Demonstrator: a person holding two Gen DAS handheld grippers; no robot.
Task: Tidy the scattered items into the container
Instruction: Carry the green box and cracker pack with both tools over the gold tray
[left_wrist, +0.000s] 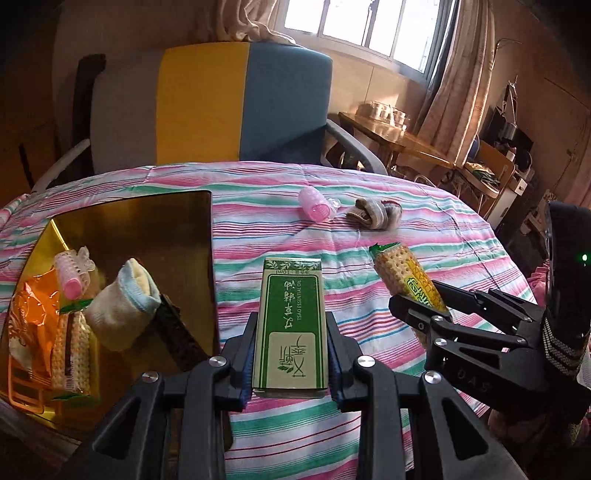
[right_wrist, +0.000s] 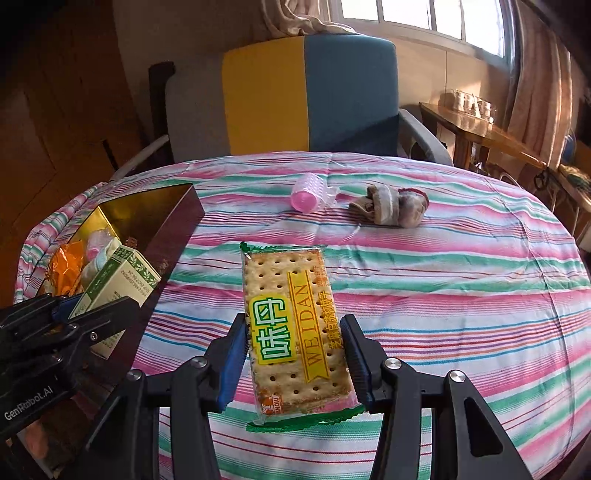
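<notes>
A: Item one, left gripper (left_wrist: 291, 354): fingers pinching a green-and-cream essential oil box (left_wrist: 290, 325) by its long sides, held beside the container's right wall

B: Item two, right gripper (right_wrist: 295, 360): blue pads clamped on a cracker packet (right_wrist: 291, 328), label up, above the striped tablecloth (right_wrist: 443, 295)

A: Item three, container (left_wrist: 210, 258): gold-lined box at the table's left edge. Contents: a pink hair roller (left_wrist: 72, 277), a rolled pale sock (left_wrist: 122, 306), an orange wrapper (left_wrist: 33, 314), a second cracker packet (left_wrist: 70, 354)

B: Item four, loose on the cloth at the far side: pink roller (right_wrist: 308, 195), and just right of it a bundled brown sock (right_wrist: 388, 206), lying apart from each other

A: Item five, behind the table: a chair (right_wrist: 306, 92) with a yellow and blue back
</notes>
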